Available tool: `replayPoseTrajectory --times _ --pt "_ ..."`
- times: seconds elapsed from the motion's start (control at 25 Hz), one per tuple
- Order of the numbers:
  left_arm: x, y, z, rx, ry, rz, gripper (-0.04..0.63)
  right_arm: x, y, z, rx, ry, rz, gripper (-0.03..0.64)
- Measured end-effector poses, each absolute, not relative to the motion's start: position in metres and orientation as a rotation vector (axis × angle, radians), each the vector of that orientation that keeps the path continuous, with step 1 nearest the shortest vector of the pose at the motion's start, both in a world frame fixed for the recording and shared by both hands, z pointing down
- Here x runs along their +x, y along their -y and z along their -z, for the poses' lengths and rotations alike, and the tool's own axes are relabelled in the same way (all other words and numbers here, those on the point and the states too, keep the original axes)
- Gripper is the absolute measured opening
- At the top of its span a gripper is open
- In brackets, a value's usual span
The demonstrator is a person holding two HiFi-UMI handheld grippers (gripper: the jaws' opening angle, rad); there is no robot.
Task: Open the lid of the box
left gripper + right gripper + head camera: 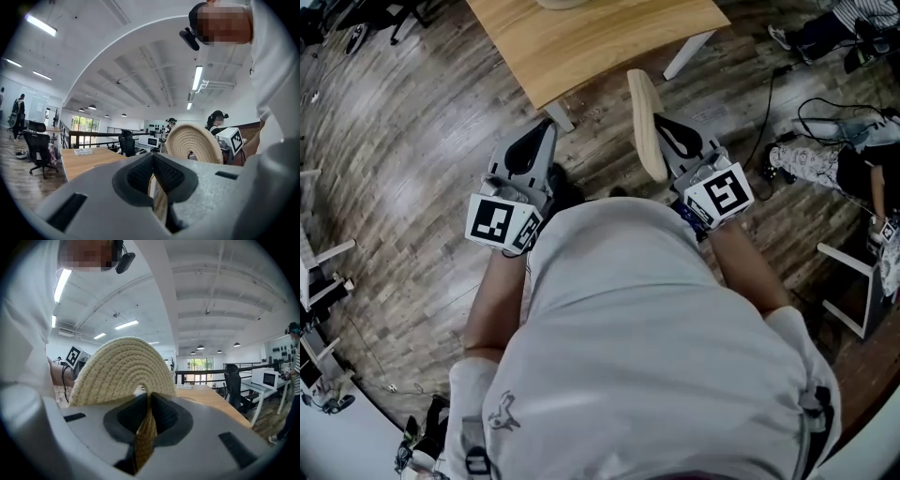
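Right tongs pinching lid, round, cream coiled-rope

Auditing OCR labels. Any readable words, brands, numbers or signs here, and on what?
None readable.
Left marker cube: square code pattern, no letters.
Right marker cube: same.
Shirt emblem: small figure, no words.
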State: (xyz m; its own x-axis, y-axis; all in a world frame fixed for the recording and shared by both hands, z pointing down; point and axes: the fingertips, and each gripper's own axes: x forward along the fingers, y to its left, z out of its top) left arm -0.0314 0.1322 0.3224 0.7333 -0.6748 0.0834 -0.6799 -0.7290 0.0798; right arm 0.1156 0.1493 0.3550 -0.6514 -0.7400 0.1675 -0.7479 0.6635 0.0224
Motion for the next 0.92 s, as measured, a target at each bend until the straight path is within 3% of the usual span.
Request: replayPoseTrajectory --times 0.92 --pt "-0.013 -0.180 -0.324 2.820 1.119 -0.074 0.006 0.136 -0.197 -0.348 1.229 2.746 -0.049 0.037"
